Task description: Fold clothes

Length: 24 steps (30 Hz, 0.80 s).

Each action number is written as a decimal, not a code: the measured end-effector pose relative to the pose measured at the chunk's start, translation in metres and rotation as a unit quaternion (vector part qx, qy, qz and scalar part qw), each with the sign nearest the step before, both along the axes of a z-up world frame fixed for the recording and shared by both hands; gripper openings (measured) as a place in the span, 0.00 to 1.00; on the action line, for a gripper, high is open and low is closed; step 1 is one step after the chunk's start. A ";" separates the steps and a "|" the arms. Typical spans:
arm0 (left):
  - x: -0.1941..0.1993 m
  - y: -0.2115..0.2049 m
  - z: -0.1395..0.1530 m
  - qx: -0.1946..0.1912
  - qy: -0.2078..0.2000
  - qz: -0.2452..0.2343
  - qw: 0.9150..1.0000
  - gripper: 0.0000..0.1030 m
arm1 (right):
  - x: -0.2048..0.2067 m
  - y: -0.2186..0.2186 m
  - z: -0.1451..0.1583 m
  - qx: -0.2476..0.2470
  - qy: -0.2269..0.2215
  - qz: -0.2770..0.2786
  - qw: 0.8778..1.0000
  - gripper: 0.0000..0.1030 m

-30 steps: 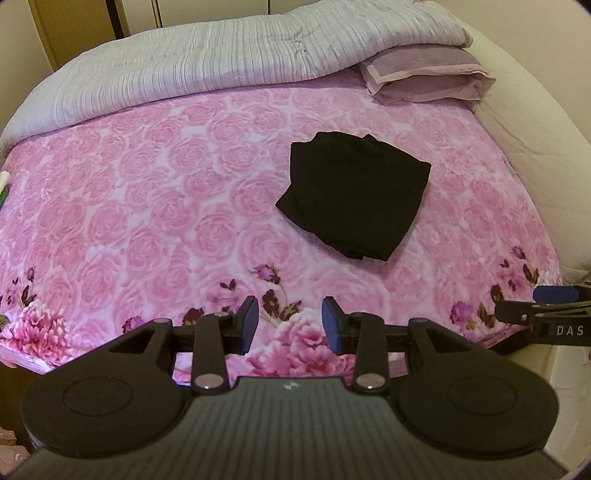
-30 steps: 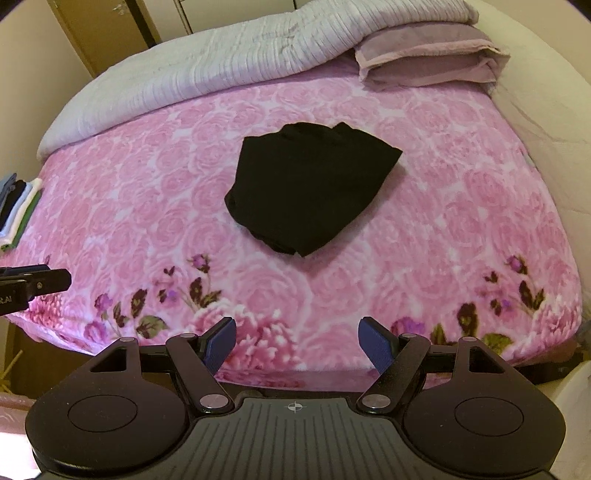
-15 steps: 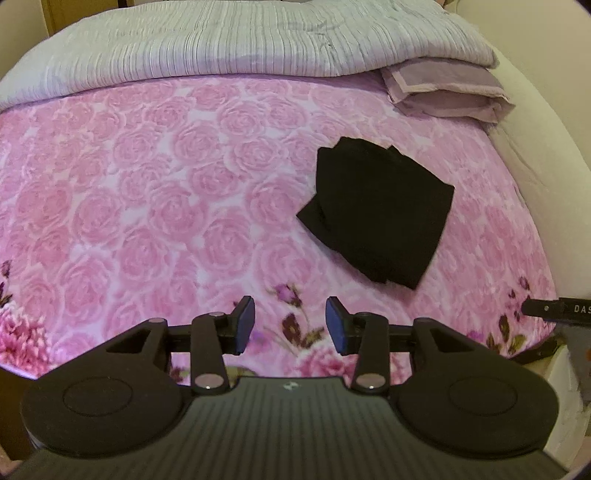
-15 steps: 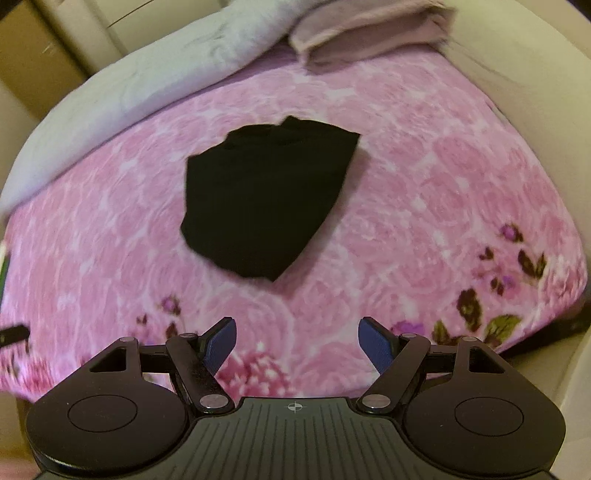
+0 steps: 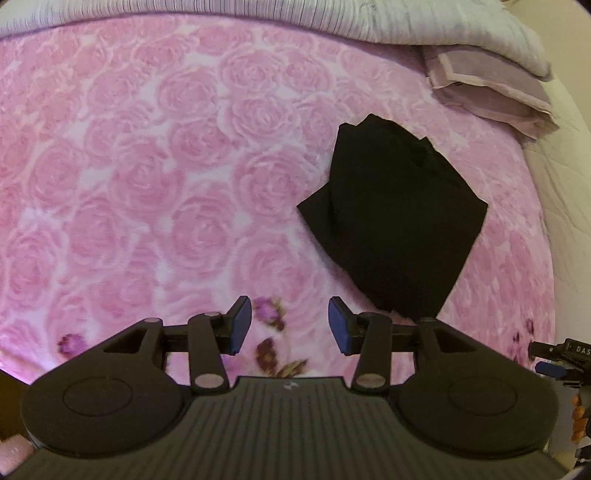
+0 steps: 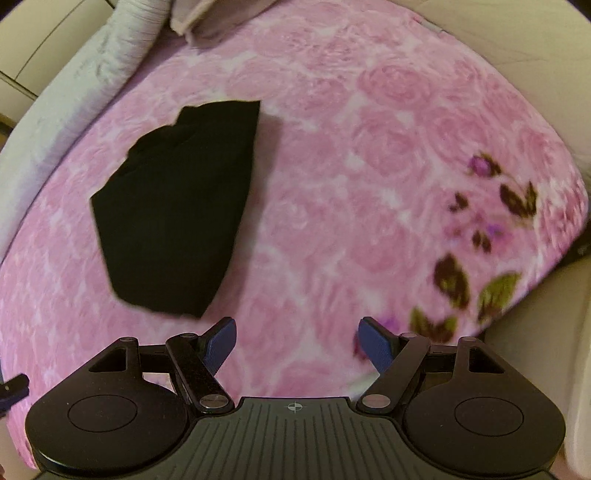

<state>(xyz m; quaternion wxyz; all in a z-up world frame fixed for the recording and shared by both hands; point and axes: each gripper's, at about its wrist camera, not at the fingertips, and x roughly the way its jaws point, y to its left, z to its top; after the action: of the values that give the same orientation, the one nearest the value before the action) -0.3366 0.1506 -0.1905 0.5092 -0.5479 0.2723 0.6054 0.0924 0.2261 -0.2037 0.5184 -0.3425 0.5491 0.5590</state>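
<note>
A black garment (image 5: 395, 218) lies folded into a compact bundle on the pink rose-print bedspread (image 5: 166, 166). In the left wrist view it sits just ahead and to the right of my left gripper (image 5: 290, 325), which is open with nothing between its blue pads. In the right wrist view the same black garment (image 6: 177, 206) lies ahead and to the left of my right gripper (image 6: 295, 341), which is open wide and empty. The tip of the right gripper (image 5: 554, 354) shows at the right edge of the left wrist view.
A grey striped quilt (image 5: 258, 14) lies rolled along the far side of the bed. A mauve pillow (image 5: 487, 92) rests at the far right corner. A cream padded bed frame (image 6: 535, 55) borders the right side. The bed's near edge (image 6: 517, 306) drops off at lower right.
Both grippers have moved forward over the bed, closer to the black garment. The right wrist view has swung right, so the garment now lies to its left. Neither gripper's opening has changed.
</note>
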 end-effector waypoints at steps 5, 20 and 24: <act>0.028 0.048 -0.032 -0.008 -0.012 0.039 0.999 0.40 | 0.006 0.067 -0.021 -0.005 0.004 0.030 1.000 0.74; 0.032 0.137 -0.092 -0.010 -0.009 0.118 0.993 0.48 | 0.029 0.237 -0.091 0.022 0.103 -0.036 0.994 0.73; 0.025 0.147 -0.100 -0.007 -0.016 0.128 0.992 0.48 | 0.032 0.259 -0.114 0.017 0.141 -0.074 0.987 0.69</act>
<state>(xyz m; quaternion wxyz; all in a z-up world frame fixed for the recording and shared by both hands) -0.3119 0.2977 -0.2908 0.4280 -0.5916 0.1953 0.6548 0.1242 0.4848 -0.3179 0.4814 -0.2093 0.6309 0.5713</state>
